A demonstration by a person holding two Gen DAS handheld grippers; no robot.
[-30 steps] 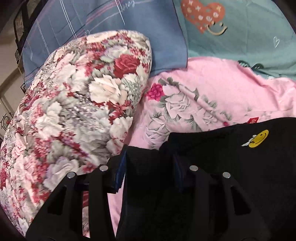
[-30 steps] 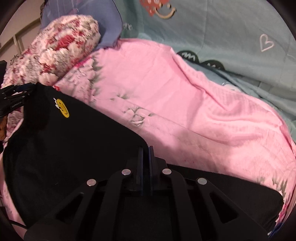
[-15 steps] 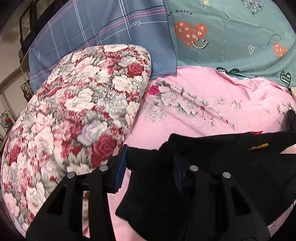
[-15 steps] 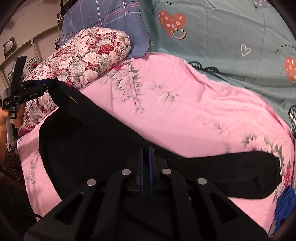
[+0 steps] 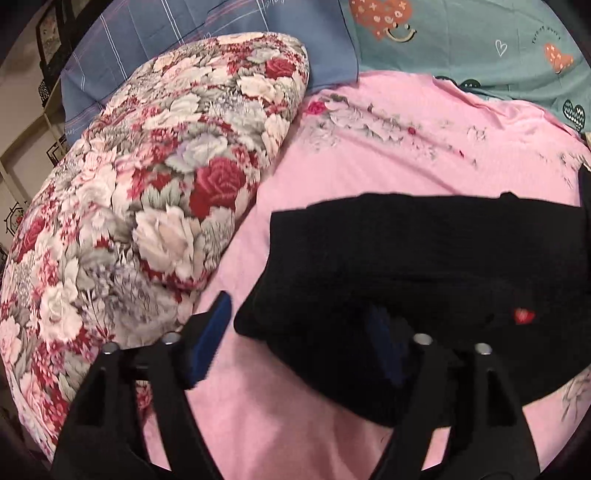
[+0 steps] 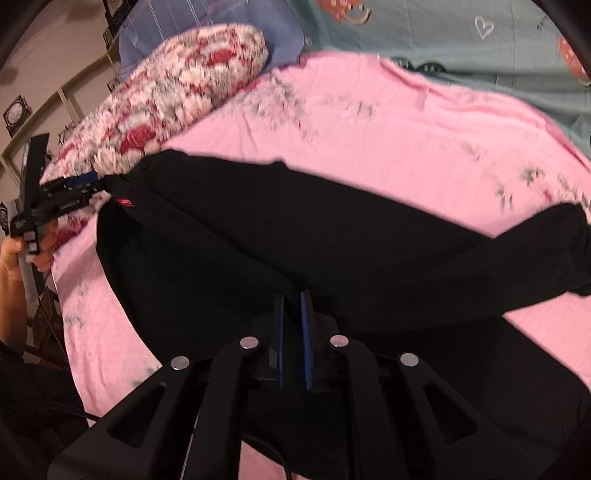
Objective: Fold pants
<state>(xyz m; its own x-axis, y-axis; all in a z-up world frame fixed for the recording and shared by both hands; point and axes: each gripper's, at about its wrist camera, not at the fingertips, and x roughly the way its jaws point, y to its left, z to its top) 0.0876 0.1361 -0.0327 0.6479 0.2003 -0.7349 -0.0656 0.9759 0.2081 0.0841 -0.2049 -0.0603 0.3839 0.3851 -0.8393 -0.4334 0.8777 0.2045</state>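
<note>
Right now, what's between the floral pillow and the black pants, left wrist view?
Only bare pink sheet: a strip of it separates the floral pillow from the black pants. Nothing else lies in that gap in the left wrist view.

Pants [image 6: 332, 236] lie across the bed sheet [image 6: 406, 140], waist end toward the pillow [image 5: 155, 192], leg ends off to the right. Pillow sits left of the pants on the sheet, second pillow [image 5: 207, 29] behind it. Left tongs [image 5: 299, 339] at the waist corner, spread wide. Right tongs [image 6: 291, 317] at the near edge, pinched on fabric.
</note>
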